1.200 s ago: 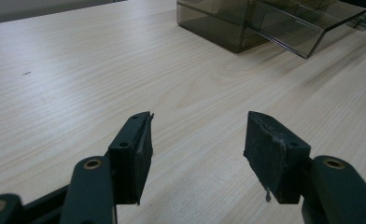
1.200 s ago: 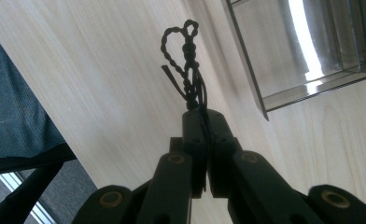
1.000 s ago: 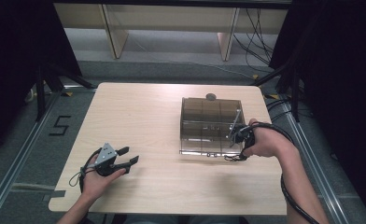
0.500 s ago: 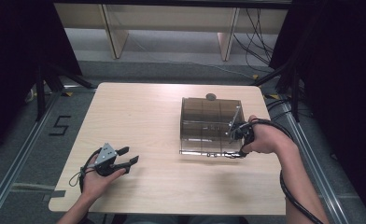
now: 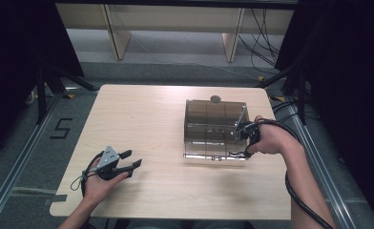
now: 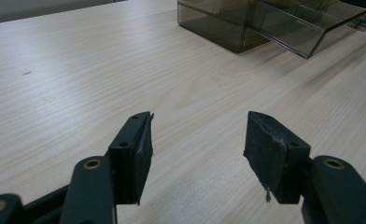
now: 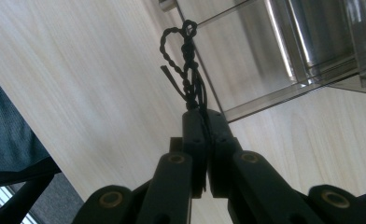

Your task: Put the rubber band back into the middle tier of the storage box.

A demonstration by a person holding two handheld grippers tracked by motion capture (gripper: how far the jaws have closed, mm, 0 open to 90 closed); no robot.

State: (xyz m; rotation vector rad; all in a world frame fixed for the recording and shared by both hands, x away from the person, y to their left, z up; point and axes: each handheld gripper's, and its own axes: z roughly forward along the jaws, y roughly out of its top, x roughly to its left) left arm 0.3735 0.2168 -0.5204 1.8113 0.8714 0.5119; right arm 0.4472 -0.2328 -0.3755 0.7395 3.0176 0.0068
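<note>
A smoky clear plastic drawer box (image 5: 212, 119) stands right of the table's middle, and its low drawer (image 5: 213, 153) is slid out toward the front edge. A black braided cord (image 7: 186, 56) hangs from the drawer's metal handle (image 7: 166, 4). My right gripper (image 7: 204, 116) is shut on that cord's lower end, held by the hand at the box's front right corner (image 5: 244, 143). My left gripper (image 5: 131, 160) rests at the front left of the table, open with nothing between its pads (image 6: 197, 140). From there the box (image 6: 218, 23) and drawer (image 6: 302, 28) lie far ahead.
A small grey round object (image 5: 215, 99) sits at the box's back edge. The light wooden table (image 5: 142, 119) has bare surface left of the box. A cable (image 5: 299, 195) trails from the right hand. Dark frames and floor rails surround the table.
</note>
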